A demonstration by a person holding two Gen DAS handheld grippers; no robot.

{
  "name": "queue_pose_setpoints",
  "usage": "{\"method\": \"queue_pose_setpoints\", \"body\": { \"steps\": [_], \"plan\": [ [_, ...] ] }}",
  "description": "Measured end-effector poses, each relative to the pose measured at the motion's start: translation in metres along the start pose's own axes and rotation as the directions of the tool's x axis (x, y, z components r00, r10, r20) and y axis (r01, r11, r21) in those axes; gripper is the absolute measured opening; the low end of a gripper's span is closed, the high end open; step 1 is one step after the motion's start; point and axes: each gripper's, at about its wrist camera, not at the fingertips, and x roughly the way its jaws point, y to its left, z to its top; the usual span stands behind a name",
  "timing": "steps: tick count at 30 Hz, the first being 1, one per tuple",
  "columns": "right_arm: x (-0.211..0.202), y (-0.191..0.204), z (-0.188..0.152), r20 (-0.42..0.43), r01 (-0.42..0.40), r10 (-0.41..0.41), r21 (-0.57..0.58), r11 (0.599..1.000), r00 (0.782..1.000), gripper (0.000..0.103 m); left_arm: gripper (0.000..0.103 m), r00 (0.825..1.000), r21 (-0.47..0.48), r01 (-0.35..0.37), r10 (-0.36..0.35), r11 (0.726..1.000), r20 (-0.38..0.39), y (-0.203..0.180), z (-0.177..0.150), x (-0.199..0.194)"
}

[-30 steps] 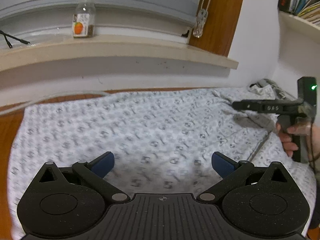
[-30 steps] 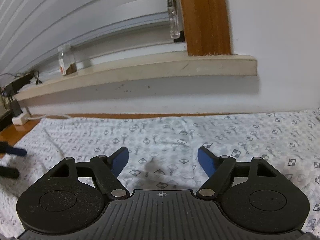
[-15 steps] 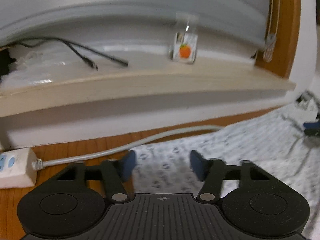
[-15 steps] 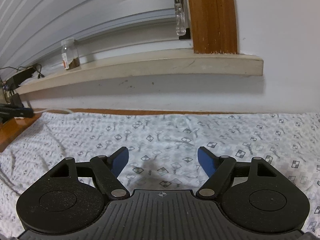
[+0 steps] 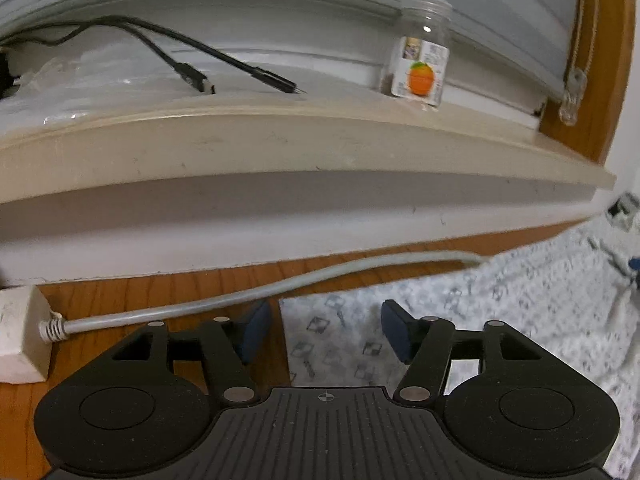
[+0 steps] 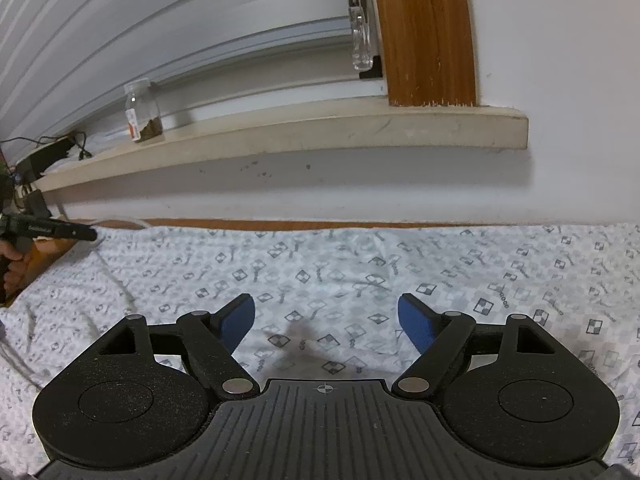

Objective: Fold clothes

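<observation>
**A:** Where is the left gripper (image 5: 325,326) now?

**B:** At a corner of the patterned garment (image 5: 480,312). Its jaws are opening; the cloth's edge lies between the blue pads (image 5: 394,330) and runs off past the right jaw, but the pads do not press on it. Under the left jaw is bare wooden tabletop (image 5: 120,296).

**A:** Anything else near those jaws?

**B:** A grey cable (image 5: 240,298) crosses just ahead of the fingertips, running from a white power strip (image 5: 18,336) out beyond the left jaw and slipping under the cloth ahead of the right jaw. Further ahead, above, a windowsill (image 5: 280,140) carries a clear jar with an orange label (image 5: 422,56) and two black cables (image 5: 224,66).

**A:** And the right gripper (image 6: 327,322)?

**B:** Its jaws are spread wide and opening, nothing pinched. The garment lies flat beneath and ahead of them and spreads out past both jaws. Far off beyond the left jaw, a hand (image 6: 12,268) holds the other gripper at the cloth's edge.
</observation>
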Motion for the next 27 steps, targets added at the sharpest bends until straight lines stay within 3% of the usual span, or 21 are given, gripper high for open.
{"method": "queue_pose_setpoints", "body": {
  "steps": [4, 7, 15, 20, 22, 25, 27],
  "plan": [
    [-0.002, -0.005, 0.0, 0.01, 0.0, -0.001, 0.031, 1.0, 1.0, 0.078, 0.068, 1.0, 0.027, 0.02, -0.019, 0.999, -0.009, -0.005, 0.001, 0.003],
    [0.002, -0.011, 0.0, -0.013, 0.002, -0.001, 0.065, 0.998, 1.0, 0.078, 0.037, 1.0, 0.049, 0.002, -0.002, 0.999, -0.001, -0.009, 0.0, 0.001],
    [0.005, -0.007, -0.003, -0.026, 0.023, -0.021, 0.044, 0.999, 0.999, 0.078, 0.037, 0.998, 0.094, 0.035, -0.039, 0.995, 0.042, -0.013, -0.003, -0.009],
    [-0.008, -0.009, 0.011, 0.042, 0.08, -0.081, 0.016, 0.997, 0.996, 0.057, 0.01, 0.998, 0.092, 0.026, -0.032, 0.995, 0.059, -0.022, -0.003, -0.02],
    [-0.008, -0.013, 0.027, 0.027, 0.076, -0.076, -0.018, 0.997, 0.997, 0.054, 0.01, 0.996, 0.099, 0.02, -0.028, 0.995, 0.083, -0.026, -0.002, -0.031],
    [0.013, -0.02, 0.04, -0.001, 0.147, -0.148, -0.12, 0.982, 0.989, 0.056, 0.01, 0.994, 0.105, 0.01, -0.022, 0.994, 0.11, -0.032, 0.0, -0.046],
    [0.034, -0.034, 0.047, -0.051, 0.153, -0.16, -0.114, 0.982, 0.986, 0.056, 0.01, 0.993, 0.106, 0.018, -0.031, 0.994, 0.118, -0.038, 0.001, -0.055]
  ]
}}
